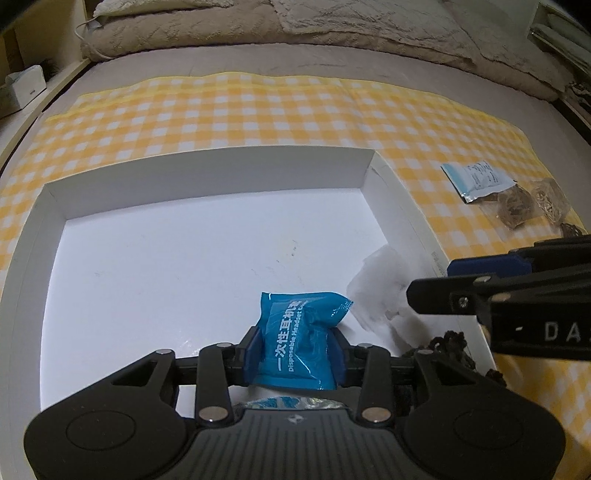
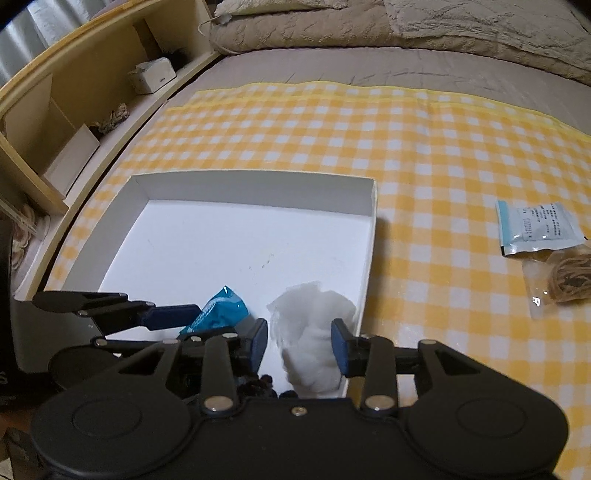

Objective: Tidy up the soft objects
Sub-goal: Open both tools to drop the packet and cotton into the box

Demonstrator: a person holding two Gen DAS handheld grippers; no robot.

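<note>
A shallow white tray (image 1: pixel 207 170) (image 2: pixel 251 192) lies on a yellow checked cloth (image 1: pixel 258 110). My left gripper (image 1: pixel 295 349) (image 2: pixel 199 321) is down at the tray's near edge. Its blue pads touch both sides of a blue plastic packet (image 1: pixel 299 332) (image 2: pixel 221 310) that rests on the tray floor. To its right, a crumpled white wad (image 1: pixel 376 288) (image 2: pixel 314 332) sits in the tray's near right corner. My right gripper (image 2: pixel 300 341) (image 1: pixel 432 280) straddles the wad, and a gap shows beside its left pad. A dark knitted cord (image 1: pixel 454 343) (image 2: pixel 258 384) lies half hidden under the grippers.
On the cloth right of the tray lie a pale blue sachet (image 1: pixel 476 179) (image 2: pixel 535 229) and clear bags of brown cord (image 1: pixel 517 206) (image 2: pixel 565 280). Beige bedding (image 1: pixel 221 29) is bunched at the far side. A wooden shelf unit (image 2: pixel 55 110) runs along the left.
</note>
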